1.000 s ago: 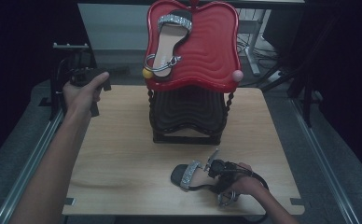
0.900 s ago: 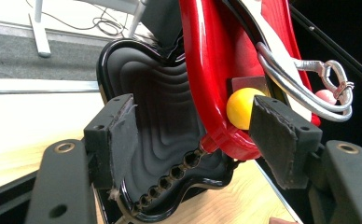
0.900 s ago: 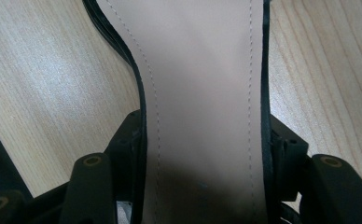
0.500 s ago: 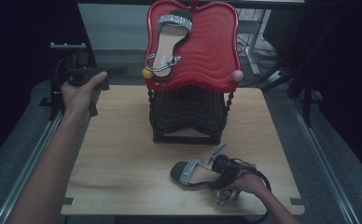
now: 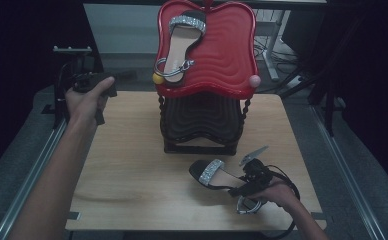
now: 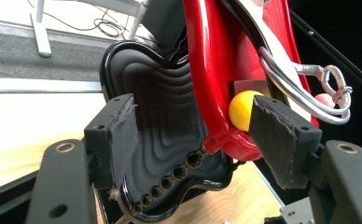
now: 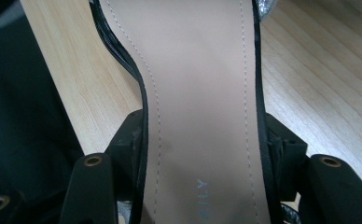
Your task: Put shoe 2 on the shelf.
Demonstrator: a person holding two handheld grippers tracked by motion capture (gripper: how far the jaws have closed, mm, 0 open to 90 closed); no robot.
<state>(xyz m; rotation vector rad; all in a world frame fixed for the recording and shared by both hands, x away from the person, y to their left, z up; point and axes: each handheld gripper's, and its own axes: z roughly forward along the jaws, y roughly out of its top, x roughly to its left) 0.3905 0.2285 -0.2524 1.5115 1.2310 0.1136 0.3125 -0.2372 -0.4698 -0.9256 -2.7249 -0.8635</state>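
A black sandal (image 5: 211, 172) with a glittery toe strap lies on the wooden table (image 5: 132, 170) in front of the stand. My right gripper (image 5: 239, 189) is shut on its heel end. In the right gripper view the jaws of the right gripper (image 7: 202, 149) pinch both edges of the tan insole (image 7: 198, 84). A matching sandal (image 5: 182, 42) rests on the tilted red tray (image 5: 227, 55). My left gripper (image 5: 117, 79) hovers off the table's far left corner, open, aimed at the stand. Through the left gripper (image 6: 200, 140) I see the red tray (image 6: 212, 60) and the sandal's silver ankle strap (image 6: 300, 95).
The red tray sits on top of a black ribbed tray stand (image 5: 202, 120) at the table's middle back. A yellow ball (image 6: 240, 110) and a pink ball (image 5: 254, 80) mark the red tray's lower corners. Metal rails (image 5: 47, 155) run along both table sides.
My right gripper has drawn the sandal slightly farther from the table's front edge. The left hand and its gripper have barely shifted.
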